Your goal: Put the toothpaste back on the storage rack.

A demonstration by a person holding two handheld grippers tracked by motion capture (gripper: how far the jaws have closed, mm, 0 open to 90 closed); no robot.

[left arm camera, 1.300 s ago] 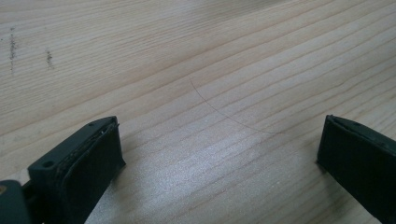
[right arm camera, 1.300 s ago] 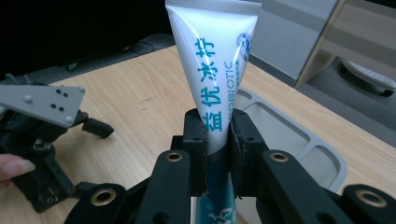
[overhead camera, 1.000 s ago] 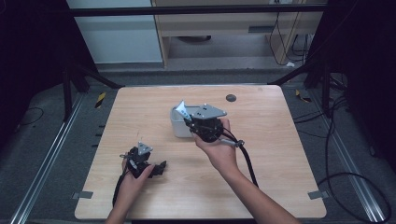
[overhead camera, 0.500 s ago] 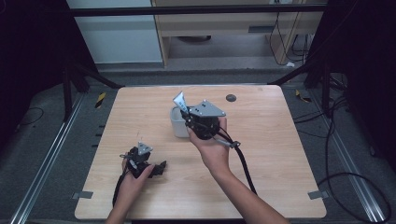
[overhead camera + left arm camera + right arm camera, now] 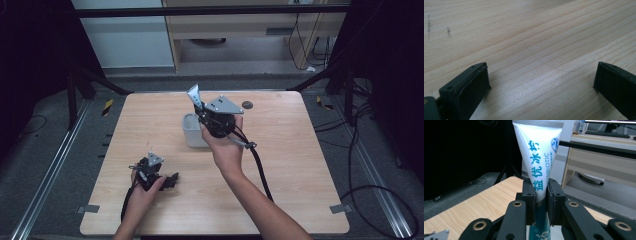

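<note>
My right gripper (image 5: 541, 202) is clamped on the tube (image 5: 539, 152), long axis upright, flat sealed end pointing to 12 o'clock, above the white cup (image 5: 193, 131). My left gripper (image 5: 541, 87) rests with jaws wide apart on the table (image 5: 300, 165).

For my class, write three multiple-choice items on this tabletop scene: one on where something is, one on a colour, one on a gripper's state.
1. Where does the left gripper rest?
A. on the table's near left part
B. inside the cup
C. at the far right corner

2. What colour is the lettering on the tube?
A. red
B. blue-green
C. yellow

3. How do the right gripper's jaws stand?
A. wide open over the table
B. shut on nothing
C. shut on the tube

Answers:
1 A, the high view shows it lying on the wooden table near the person's side, left of the white cup.
2 B, the right gripper view shows blue-green characters on the white tube.
3 C, both pads press on the tube there.
</note>
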